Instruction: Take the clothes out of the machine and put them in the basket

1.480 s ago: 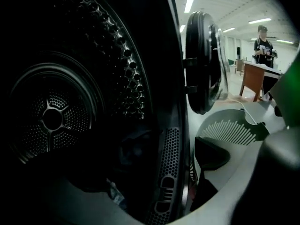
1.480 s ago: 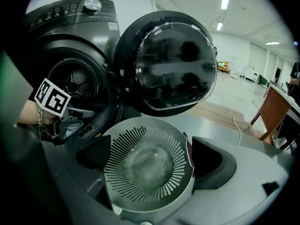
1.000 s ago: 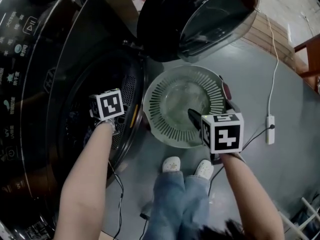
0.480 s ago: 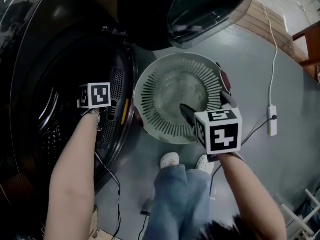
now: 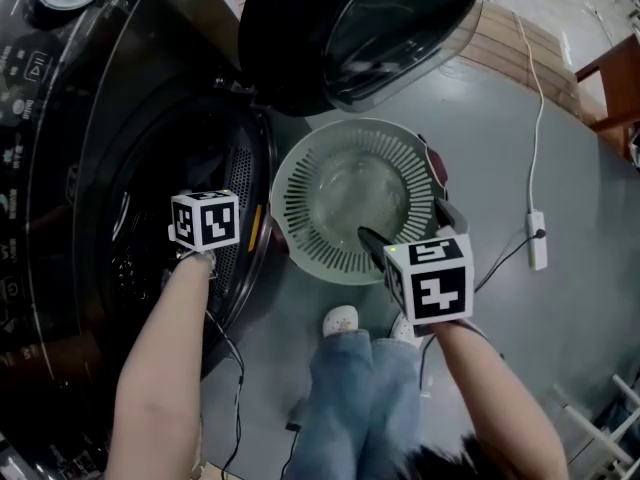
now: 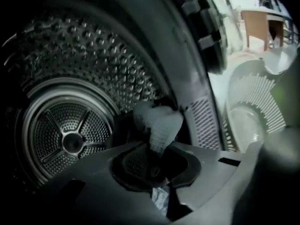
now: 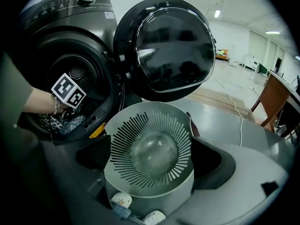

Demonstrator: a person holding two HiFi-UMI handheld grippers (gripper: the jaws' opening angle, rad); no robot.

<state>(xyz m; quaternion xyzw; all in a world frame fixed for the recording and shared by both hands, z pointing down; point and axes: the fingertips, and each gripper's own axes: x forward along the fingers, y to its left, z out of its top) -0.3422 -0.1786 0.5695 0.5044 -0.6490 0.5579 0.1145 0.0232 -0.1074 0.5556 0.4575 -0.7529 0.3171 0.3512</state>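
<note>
The dark washing machine's drum (image 6: 65,139) lies open at the left, its round door (image 5: 350,28) swung up over the pale slotted basket (image 5: 300,183). My left gripper (image 6: 157,151) is inside the drum mouth, shut on a pale bunched cloth (image 6: 157,123) that sticks out past the jaws. In the head view only its marker cube (image 5: 205,220) shows at the drum's rim. More dark clothes (image 7: 61,123) lie low in the drum. My right gripper (image 5: 408,226) hangs over the basket's near edge, jaws wide apart with nothing gripped. The basket (image 7: 140,125) holds nothing.
The person's white shoes (image 5: 342,320) stand just in front of the basket. A white cable with a power strip (image 5: 537,238) runs over the grey floor at the right. Wooden furniture (image 5: 615,88) stands at the far right. The machine's control panel (image 5: 25,68) is upper left.
My left gripper went deeper into the drum, then came back a little toward the opening. The right gripper stayed over the basket's near edge.
</note>
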